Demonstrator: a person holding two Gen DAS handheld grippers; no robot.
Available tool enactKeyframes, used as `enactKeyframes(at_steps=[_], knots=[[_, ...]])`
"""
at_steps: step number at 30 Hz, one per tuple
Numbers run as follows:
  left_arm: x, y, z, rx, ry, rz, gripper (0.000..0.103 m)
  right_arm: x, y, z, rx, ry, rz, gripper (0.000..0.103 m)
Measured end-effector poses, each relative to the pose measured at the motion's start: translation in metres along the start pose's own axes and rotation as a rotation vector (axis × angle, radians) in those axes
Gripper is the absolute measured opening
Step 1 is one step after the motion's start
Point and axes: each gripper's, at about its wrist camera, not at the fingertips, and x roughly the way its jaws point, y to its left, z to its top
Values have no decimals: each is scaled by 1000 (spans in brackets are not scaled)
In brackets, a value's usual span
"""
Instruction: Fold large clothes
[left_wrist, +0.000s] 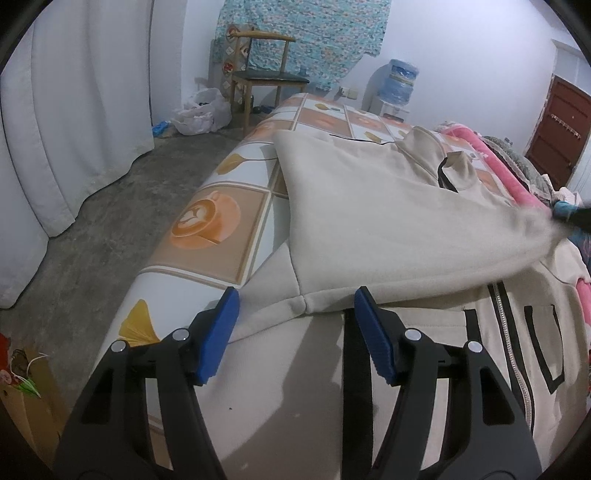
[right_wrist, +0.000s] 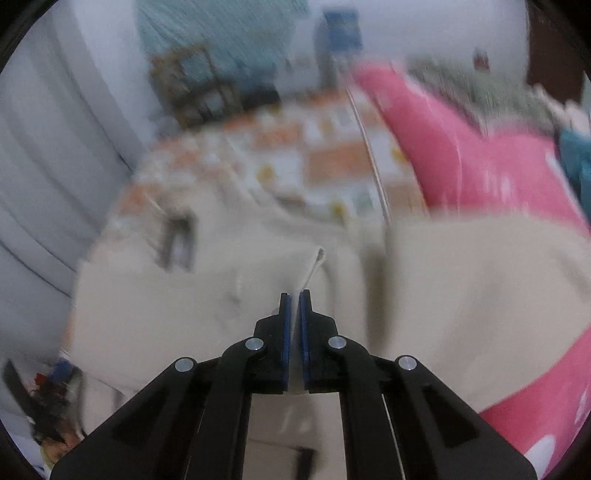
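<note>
While the left gripper (left_wrist: 295, 314) is hovering with its jaws apart and gripping nothing, its blue pads (left_wrist: 221, 332) are sitting just over the near hem of a beige jacket (left_wrist: 369, 221). That jacket is lying spread across a table (left_wrist: 207, 221) covered in a cloth printed with coffee cups and yellow leaves, and one side of it is being lifted and drawn over the rest, so a black zipper (left_wrist: 509, 332) and black pocket outlines are showing on the panel beneath. At the right edge of the left view the raised fabric is tapering toward the right gripper (right_wrist: 294, 295), whose jaws are standing closed on a thin fold of the jacket's edge; the right view is blurred. Beside the jacket on the right, a pink blanket (right_wrist: 480, 166) is lying along the table. Farther off, a wooden chair (left_wrist: 266, 74) is standing by the wall under a patterned hanging cloth (left_wrist: 314, 37), with a white plastic bag (left_wrist: 199, 110) on the floor near it, a water dispenser (left_wrist: 399, 85) to its right and a white curtain (left_wrist: 74, 110) on the left.
</note>
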Motion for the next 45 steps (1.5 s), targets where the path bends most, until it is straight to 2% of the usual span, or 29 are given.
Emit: enactKeyframes(at_steps=[1,3,8,11,14,17,20,23,27,30,31,34,37,40,43,45], knots=[[0,0,0,2,1,2,62,17,-12,-10,31,69,-23,6],[0,0,0,6,3,5,62,26,-22,-20,71,101,-36,6],[0,0,-1,14,5,21,62,-5,3,-21,-43,-39,-131,11],[0,-1,-1,20,5,30,62,-5,21,-20,-111,-48,-57,20],[-1,-1,1,20,10,30,62,18,26,-29,-153,10,-30,20],[-10,3,7,-5,49,30,62,40,22,-34,-122,87,-17,20],[-38,9,18,-32,39,14,62,30,16,-22,-68,70,16,20],[-64,13,33,-27,4,21,62,23,25,-8,-104,21,38,21],[-72,6,52,-17,-19,1,62,47,42,9,-127,28,66,21],[-61,-8,63,14,-16,-11,62,76,48,13,-130,64,16,21],[-56,-12,66,17,-13,-22,62,80,47,15,-126,33,0,21],[-33,-25,77,39,12,-43,62,76,44,16,-89,43,-18,21],[-5,-37,86,78,41,-47,62,54,44,9,-92,3,5,22],[29,-49,92,112,94,-49,62,38,47,0,-119,-25,26,40],[58,-55,90,124,143,-22,62,36,47,-11,-148,-16,40,45],[77,-53,84,113,182,15,62,48,43,-17,-157,14,10,45]])
